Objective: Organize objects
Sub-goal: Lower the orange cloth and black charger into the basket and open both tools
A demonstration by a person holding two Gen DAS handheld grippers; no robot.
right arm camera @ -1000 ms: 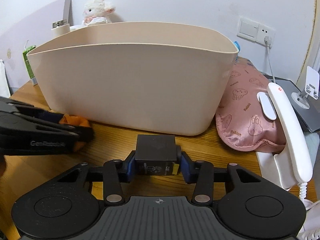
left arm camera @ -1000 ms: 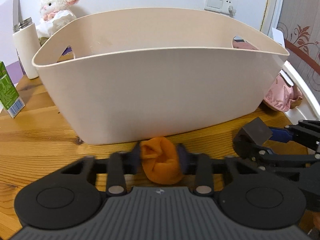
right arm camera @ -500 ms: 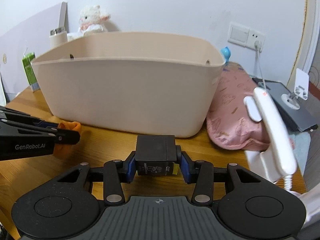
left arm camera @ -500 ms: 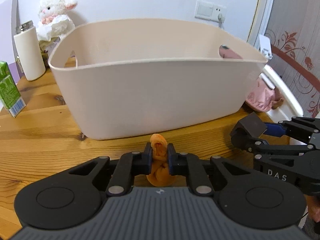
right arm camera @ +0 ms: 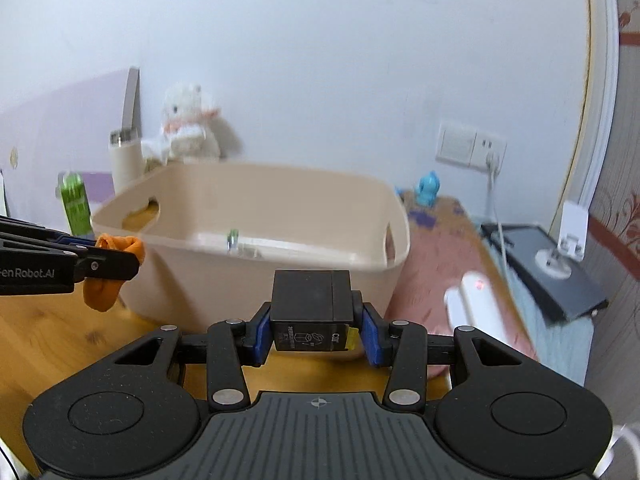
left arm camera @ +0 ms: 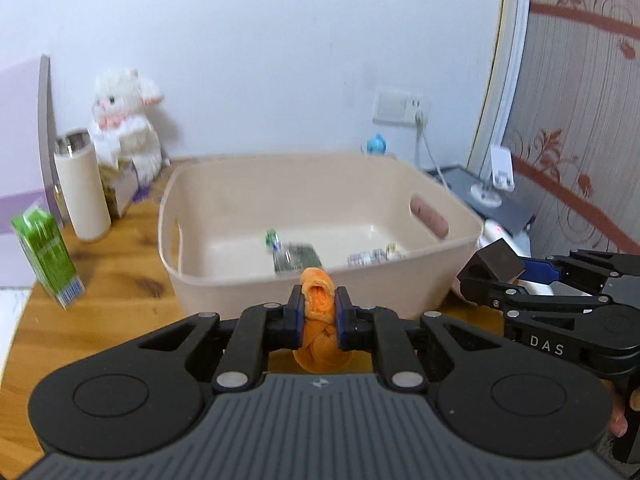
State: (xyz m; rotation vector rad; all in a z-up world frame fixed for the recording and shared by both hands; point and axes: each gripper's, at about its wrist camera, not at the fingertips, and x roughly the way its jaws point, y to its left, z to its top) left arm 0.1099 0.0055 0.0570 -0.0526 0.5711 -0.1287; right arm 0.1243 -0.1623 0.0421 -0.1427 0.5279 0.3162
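My left gripper (left arm camera: 319, 322) is shut on a soft orange object (left arm camera: 320, 320), held in the air just in front of the beige plastic basket (left arm camera: 320, 280). It also shows in the right wrist view (right arm camera: 110, 276). My right gripper (right arm camera: 312, 330) is shut on a small black box (right arm camera: 310, 304), held in front of the basket (right arm camera: 280, 272) near its right end; the box also shows in the left wrist view (left arm camera: 494, 262). Several small items (left arm camera: 294, 256) lie on the basket's floor.
On the wooden table (left arm camera: 92, 292) stand a green carton (left arm camera: 46, 256), a cream flask (left arm camera: 82, 188) and a white plush toy (left arm camera: 124, 120) at the left. A pink hot-water pouch (right arm camera: 432, 264), a white phone (right arm camera: 472, 300) and a dark tablet (right arm camera: 544, 268) lie right of the basket.
Both grippers have risen with their loads, from table level to above the basket's rim, so the basket's inside now shows. The left gripper's jaws closed tighter on the orange object.
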